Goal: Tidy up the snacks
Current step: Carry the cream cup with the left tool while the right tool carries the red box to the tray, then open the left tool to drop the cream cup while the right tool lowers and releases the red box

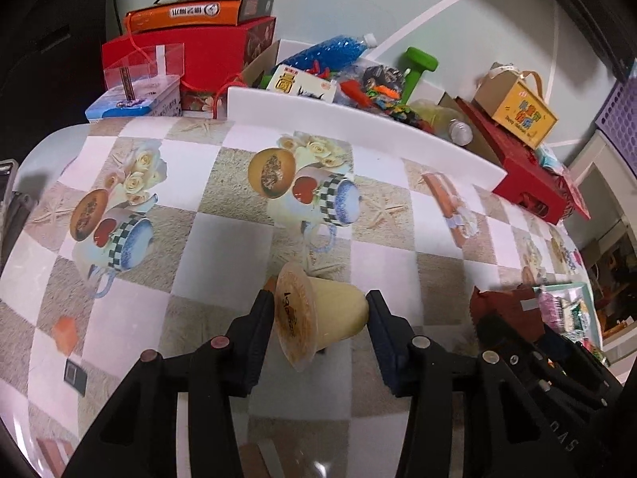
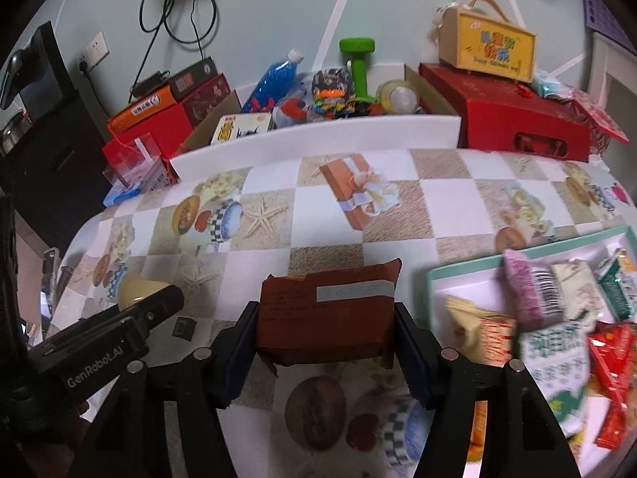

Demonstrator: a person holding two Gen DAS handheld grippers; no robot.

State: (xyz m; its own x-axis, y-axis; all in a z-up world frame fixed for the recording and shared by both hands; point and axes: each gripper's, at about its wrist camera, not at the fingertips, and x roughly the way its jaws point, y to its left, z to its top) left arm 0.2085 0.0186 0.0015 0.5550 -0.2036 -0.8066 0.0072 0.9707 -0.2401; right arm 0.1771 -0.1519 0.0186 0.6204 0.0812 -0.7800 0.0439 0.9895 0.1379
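My left gripper (image 1: pixel 318 310) is shut on a pale yellow jelly cup (image 1: pixel 318 314) lying sideways, its foil lid against the left finger, held just above the patterned tablecloth. My right gripper (image 2: pixel 326 318) is shut on a dark red-brown snack packet (image 2: pixel 326 314) with a white label strip. The packet also shows at the right of the left wrist view (image 1: pixel 505 306). The cup's rounded end (image 2: pixel 137 286) shows at the left of the right wrist view. A teal-rimmed white tray (image 2: pixel 462 267) at the right holds several snack packets.
A white foam board (image 2: pixel 318 135) stands along the table's back edge. Behind it are red boxes (image 2: pixel 517 119), a cardboard box with a blue bottle (image 2: pixel 274 75), a green dumbbell (image 2: pixel 358 59) and a yellow gift box (image 2: pixel 493 47). A small dark square (image 1: pixel 75 374) lies on the cloth.
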